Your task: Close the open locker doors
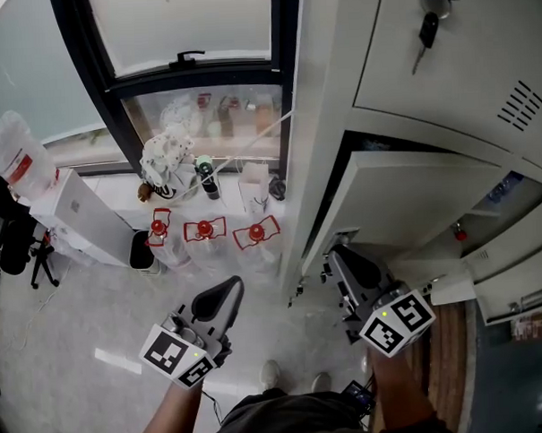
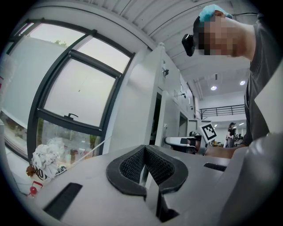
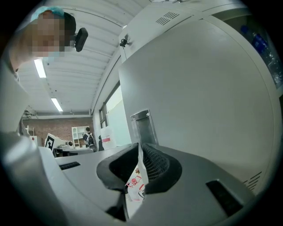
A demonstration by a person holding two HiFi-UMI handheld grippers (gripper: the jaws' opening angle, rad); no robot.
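Observation:
The grey locker bank (image 1: 444, 78) fills the right of the head view. One locker door (image 1: 404, 192) stands swung out towards me, and its compartment behind holds a bottle (image 1: 503, 189). The locker above is closed, with keys (image 1: 428, 25) hanging in its lock. My right gripper (image 1: 338, 257) is shut and empty, its tips just below that door's free edge. In the right gripper view the door face (image 3: 199, 88) fills the frame, with its latch recess (image 3: 143, 126) just beyond my right gripper (image 3: 139, 161). My left gripper (image 1: 228, 289) hangs shut and empty over the floor, left of the lockers. Past my left gripper (image 2: 145, 165), the left gripper view shows the locker side (image 2: 137, 110).
Three red-capped water bottles (image 1: 204, 230) stand on the floor under the window (image 1: 191, 26). A white bag (image 1: 165, 157) and small items sit on the sill. A white box (image 1: 87, 219) and a black chair (image 1: 17, 245) are at left. More partly open doors (image 1: 516, 277) show at lower right.

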